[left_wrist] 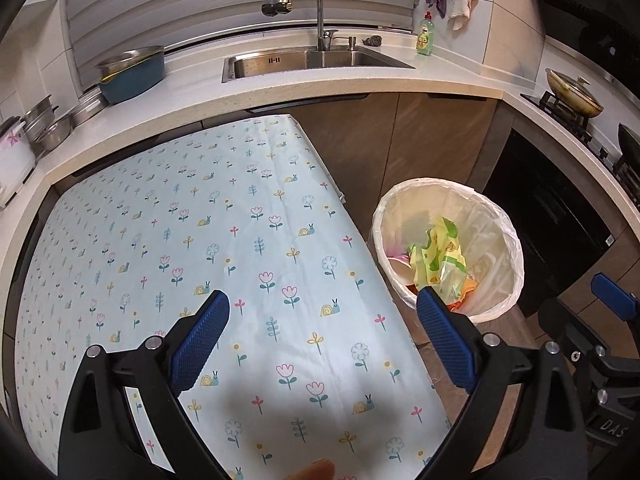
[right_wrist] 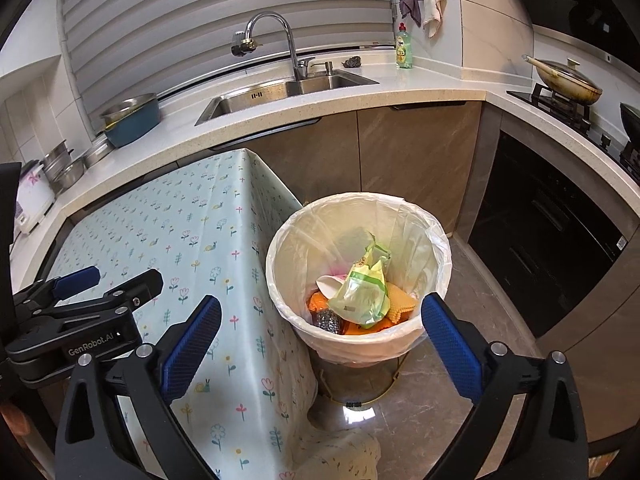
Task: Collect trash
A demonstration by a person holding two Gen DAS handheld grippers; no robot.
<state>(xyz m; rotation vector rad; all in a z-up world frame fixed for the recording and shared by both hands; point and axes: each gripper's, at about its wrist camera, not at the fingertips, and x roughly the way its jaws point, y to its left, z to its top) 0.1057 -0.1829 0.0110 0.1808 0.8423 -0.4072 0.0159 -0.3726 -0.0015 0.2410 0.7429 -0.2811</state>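
**White-lined bin holds the trash**

Blue-padded, our left gripper (left_wrist: 322, 320) hangs spread wide and empty over the flowered tablecloth (left_wrist: 224, 248). Our right gripper (right_wrist: 320, 320) is likewise wide apart, gripping nothing, above the bin (right_wrist: 280, 264) beside the table. Inside lie a yellow-green wrapper (right_wrist: 362, 292), a white cup (right_wrist: 330, 284) and orange scraps (right_wrist: 316, 302).

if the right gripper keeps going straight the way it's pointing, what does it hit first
Most likely the trash bin: the open right gripper points down at its mouth, so it would meet the green and yellow wrapper on top of the trash. Depth is hard to judge.
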